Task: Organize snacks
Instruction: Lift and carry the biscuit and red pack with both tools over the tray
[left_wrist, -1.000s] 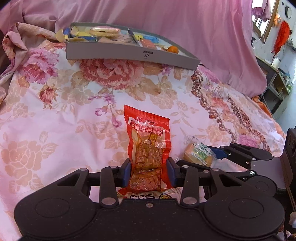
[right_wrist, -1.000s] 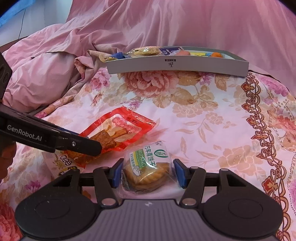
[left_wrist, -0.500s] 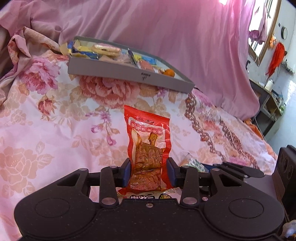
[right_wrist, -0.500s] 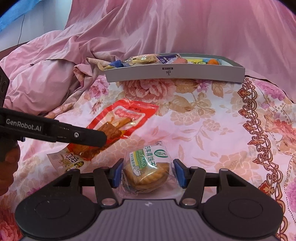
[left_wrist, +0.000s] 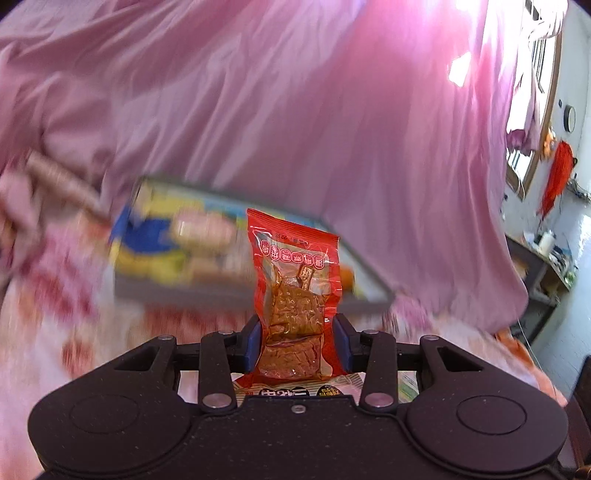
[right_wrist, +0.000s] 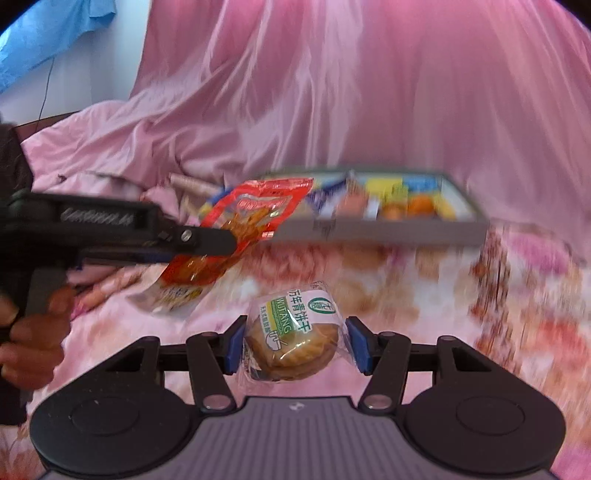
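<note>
My left gripper (left_wrist: 298, 341) is shut on a red packet of brown dried tofu (left_wrist: 295, 291), held upright above the floral bedspread. The same red packet (right_wrist: 236, 229) shows in the right wrist view, clamped in the left gripper (right_wrist: 221, 240) at mid-left. My right gripper (right_wrist: 295, 345) is shut on a clear-wrapped round biscuit with a green and white label (right_wrist: 293, 338), lifted off the bed. A grey tray (right_wrist: 388, 232) with several snacks lies ahead on the bed; in the left wrist view the grey tray (left_wrist: 229, 293) is blurred behind the packet.
Pink draped cloth (left_wrist: 295, 110) rises behind the tray. A floral bedspread (right_wrist: 480, 314) covers the bed. A person's hand (right_wrist: 33, 332) grips the left tool's handle. A shelf with clutter (left_wrist: 546, 258) stands at the right of the room.
Both grippers rose off the bedspread with their snacks and came closer to the grey tray. The red packet now hangs in the air instead of lying flat.
</note>
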